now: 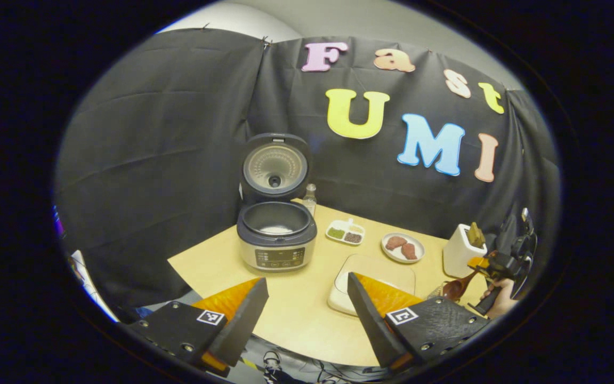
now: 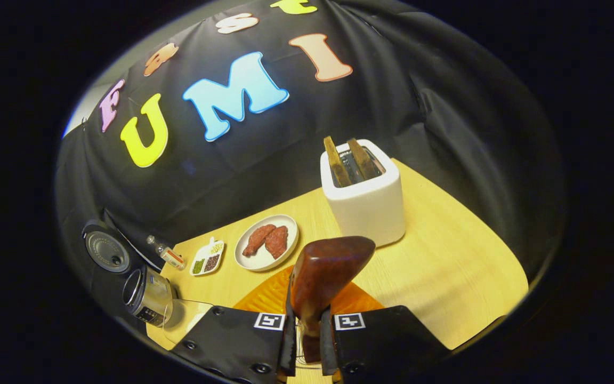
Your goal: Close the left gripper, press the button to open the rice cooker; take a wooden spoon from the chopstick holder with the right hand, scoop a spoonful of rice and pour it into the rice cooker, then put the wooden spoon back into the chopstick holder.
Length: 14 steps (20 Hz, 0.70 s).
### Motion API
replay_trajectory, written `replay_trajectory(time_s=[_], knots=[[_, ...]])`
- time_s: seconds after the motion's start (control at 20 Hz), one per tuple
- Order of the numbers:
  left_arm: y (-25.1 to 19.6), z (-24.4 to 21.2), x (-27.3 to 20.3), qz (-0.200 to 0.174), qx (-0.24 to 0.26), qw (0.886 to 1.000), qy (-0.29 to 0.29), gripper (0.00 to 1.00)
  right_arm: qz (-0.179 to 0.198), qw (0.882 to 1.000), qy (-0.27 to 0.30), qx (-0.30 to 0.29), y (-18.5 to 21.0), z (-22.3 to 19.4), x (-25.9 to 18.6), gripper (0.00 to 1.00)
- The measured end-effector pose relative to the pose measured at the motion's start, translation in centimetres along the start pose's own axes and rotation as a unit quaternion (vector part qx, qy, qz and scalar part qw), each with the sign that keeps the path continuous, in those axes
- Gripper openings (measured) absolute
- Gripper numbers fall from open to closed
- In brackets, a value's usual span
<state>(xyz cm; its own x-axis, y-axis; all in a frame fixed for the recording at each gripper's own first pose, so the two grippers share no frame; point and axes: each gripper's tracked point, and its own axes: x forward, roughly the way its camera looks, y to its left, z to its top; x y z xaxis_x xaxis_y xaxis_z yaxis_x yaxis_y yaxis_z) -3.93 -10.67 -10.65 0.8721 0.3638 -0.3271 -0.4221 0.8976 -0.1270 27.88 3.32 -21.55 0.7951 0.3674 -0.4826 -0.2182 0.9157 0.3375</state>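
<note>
Right gripper [image 2: 307,333] clamped on wooden spoon [image 2: 322,280], bowl up toward 12 o'clock; chopstick holder [image 2: 365,200] just past at 1. Left gripper [image 1: 307,309] apart, idle. Rice cooker [image 1: 276,234] lid up. Risk: thin grip, spoon may twist and miss the holder slot.

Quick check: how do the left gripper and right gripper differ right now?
The left gripper is open and holds nothing; the right gripper is shut on the wooden spoon. The left gripper faces the open rice cooker; the right gripper faces the white chopstick holder. Both hover above the table.
</note>
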Motion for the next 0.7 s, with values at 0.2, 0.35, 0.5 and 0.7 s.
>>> replay_trajectory(time_s=[0.2,0.35,0.5,0.7], knots=[[-0.6,0.7,1.4,-0.019,0.006,1.000,0.005,0.94,-0.013,0.999,0.031,0.008,-0.4,-2.9,1.1,0.25],[-1.1,2.6,3.2,-0.039,0.008,0.999,0.001,0.94,-0.034,0.999,0.032,0.009,-1.0,-3.0,0.7,0.46],[-0.7,5.7,5.4,-0.052,0.020,0.998,-0.019,0.93,-0.052,0.998,0.003,0.018,-1.4,-1.5,-0.8,0.83],[0.4,11.0,8.5,-0.055,0.048,0.996,-0.041,0.94,-0.093,0.995,-0.038,0.013,-2.9,0.8,-3.7,0.98]])
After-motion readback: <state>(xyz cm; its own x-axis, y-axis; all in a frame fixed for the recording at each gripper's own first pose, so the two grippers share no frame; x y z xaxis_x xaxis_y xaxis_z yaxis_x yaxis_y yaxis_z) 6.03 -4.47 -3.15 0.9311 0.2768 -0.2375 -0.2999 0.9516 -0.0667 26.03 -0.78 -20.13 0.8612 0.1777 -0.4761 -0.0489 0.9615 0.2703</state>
